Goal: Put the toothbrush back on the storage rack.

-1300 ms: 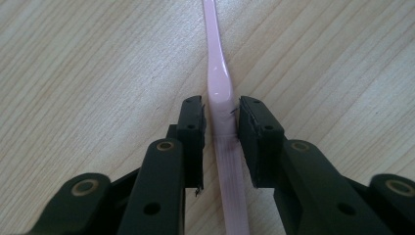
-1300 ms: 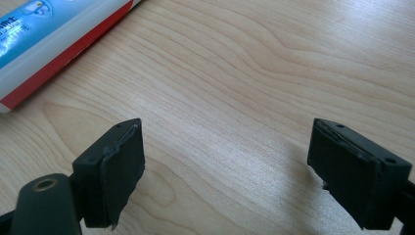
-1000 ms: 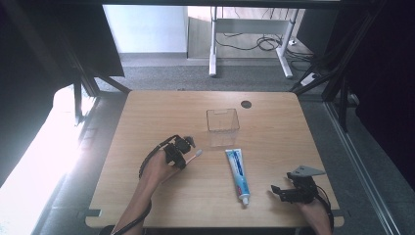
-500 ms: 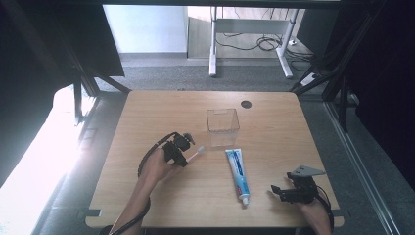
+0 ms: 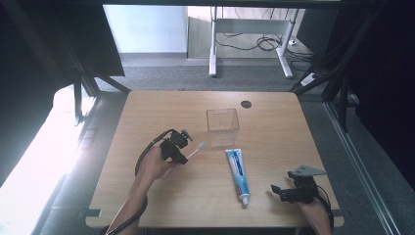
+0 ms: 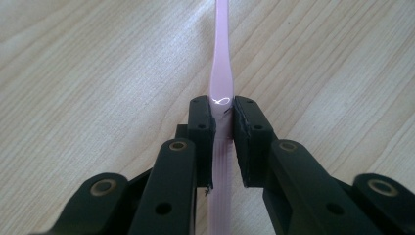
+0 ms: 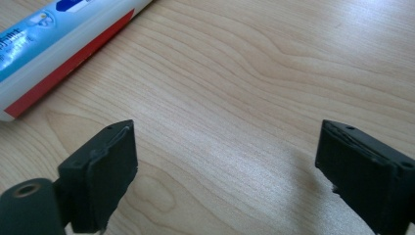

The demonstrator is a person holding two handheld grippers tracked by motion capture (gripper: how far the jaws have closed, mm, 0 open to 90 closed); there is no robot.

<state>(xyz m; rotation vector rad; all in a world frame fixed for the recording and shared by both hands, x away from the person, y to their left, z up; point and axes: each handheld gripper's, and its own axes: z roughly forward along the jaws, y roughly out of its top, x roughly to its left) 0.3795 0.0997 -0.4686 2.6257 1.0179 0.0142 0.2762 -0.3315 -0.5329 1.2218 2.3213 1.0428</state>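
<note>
Two hand-held grippers at work on one wooden surface (image 5: pixel 147 117). Left hand-held gripper (image 5: pixel 182 155), left of centre in the high view, clenched on one pink toothbrush (image 5: pixel 195 150); handle pinched between both jaws in the left gripper view (image 6: pixel 221 78), brush head pointing toward one clear plastic box (image 5: pixel 222 120) just above centre. One toothpaste tube (image 5: pixel 238 175), white and blue with a red stripe, flat on the surface right of centre, cap toward the bottom edge. Right hand-held gripper (image 5: pixel 281 191) at lower right, released, jaws wide apart over bare wood, well clear of the tube seen at upper left of the right gripper view (image 7: pixel 58 39).
</note>
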